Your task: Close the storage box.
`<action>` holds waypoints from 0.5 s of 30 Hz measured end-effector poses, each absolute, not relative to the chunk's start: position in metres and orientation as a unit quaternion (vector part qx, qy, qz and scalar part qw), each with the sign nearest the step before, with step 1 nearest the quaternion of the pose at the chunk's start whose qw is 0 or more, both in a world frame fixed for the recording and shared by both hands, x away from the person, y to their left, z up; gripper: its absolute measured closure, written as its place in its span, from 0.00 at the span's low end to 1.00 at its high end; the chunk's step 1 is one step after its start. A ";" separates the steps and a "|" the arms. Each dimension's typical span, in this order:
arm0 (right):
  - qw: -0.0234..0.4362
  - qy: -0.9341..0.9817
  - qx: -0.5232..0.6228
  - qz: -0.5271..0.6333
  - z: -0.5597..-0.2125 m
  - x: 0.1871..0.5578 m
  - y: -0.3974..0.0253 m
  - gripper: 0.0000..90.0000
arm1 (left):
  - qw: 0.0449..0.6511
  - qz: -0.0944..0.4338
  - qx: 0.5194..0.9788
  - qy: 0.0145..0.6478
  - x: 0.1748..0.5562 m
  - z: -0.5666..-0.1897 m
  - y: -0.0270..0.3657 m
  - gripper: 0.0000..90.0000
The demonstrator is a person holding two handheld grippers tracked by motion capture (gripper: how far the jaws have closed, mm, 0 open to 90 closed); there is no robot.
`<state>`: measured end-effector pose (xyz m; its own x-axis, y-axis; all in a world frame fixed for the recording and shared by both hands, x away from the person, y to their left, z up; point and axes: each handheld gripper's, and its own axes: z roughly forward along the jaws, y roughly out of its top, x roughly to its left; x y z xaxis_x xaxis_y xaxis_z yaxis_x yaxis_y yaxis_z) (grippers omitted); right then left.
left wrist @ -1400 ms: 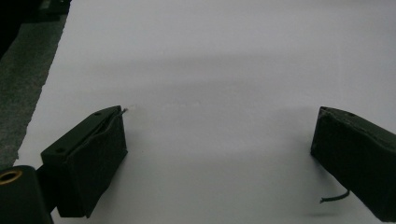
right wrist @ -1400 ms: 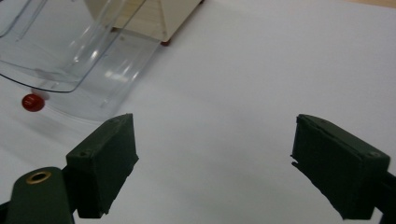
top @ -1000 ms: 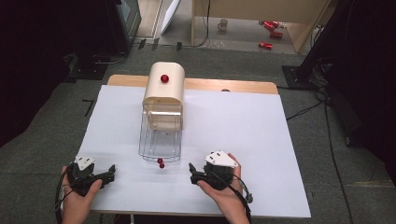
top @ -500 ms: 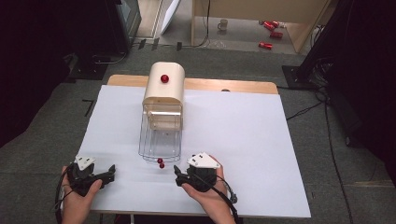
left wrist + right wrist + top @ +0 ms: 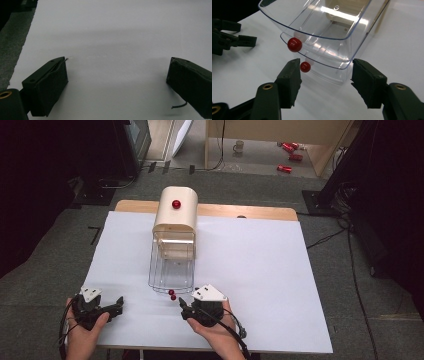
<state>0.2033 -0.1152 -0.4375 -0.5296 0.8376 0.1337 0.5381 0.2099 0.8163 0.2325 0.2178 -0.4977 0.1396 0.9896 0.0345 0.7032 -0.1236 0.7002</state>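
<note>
- Right hand-held gripper [image 5: 325,83], jaws apart, sits just short of the clear drawers [image 5: 171,265], pulled out toward the person along the desk [image 5: 280,270].
- Lower red knob [image 5: 305,67] lies dead ahead, beside its left jaw.
- Left hand-held gripper [image 5: 118,305], also open, rests well aside.

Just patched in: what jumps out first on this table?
A cream box with a red knob on top stands at the table's far middle, two clear drawers pulled out toward the person. Each drawer front carries a small red knob, and the open right gripper sits just before them.
</note>
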 end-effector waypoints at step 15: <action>0.171 0.764 0.437 0.442 -0.438 0.202 -0.095 0.60 | 0.275 0.260 0.703 0.602 0.233 -0.498 0.218 0.04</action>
